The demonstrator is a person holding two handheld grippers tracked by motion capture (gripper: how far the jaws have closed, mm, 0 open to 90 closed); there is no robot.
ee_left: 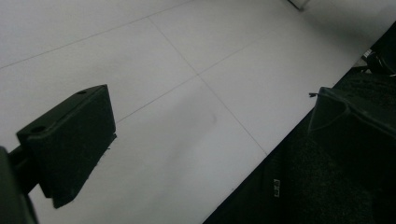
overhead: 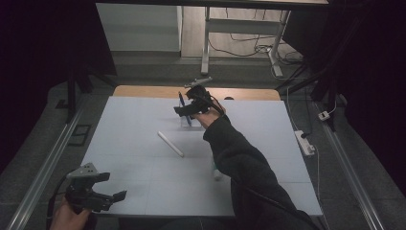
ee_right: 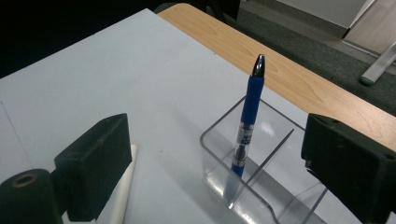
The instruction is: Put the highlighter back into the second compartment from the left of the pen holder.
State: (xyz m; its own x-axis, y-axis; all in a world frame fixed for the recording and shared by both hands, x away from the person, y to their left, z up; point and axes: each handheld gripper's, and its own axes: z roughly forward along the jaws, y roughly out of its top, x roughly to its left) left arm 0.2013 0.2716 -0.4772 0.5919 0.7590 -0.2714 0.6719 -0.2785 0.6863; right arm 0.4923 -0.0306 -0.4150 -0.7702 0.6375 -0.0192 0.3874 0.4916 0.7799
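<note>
White stick [overhead: 171, 143] mid-table, power strip [overhead: 305, 143] on floor, rt side

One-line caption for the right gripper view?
Open right tool above a clear holder with a blue pen standing inside.

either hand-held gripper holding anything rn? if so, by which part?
Nothing is held. The right hand-held gripper is open above the clear holder, where the blue pen stands free. The left hand-held gripper is open over the table.

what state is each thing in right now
pen: upright, leaning in the holder
holder: clear, on the table, one pen inside
white stick: lying flat on the table
right gripper: open, nothing between jaws
left gripper: open, empty, near table edge
</note>
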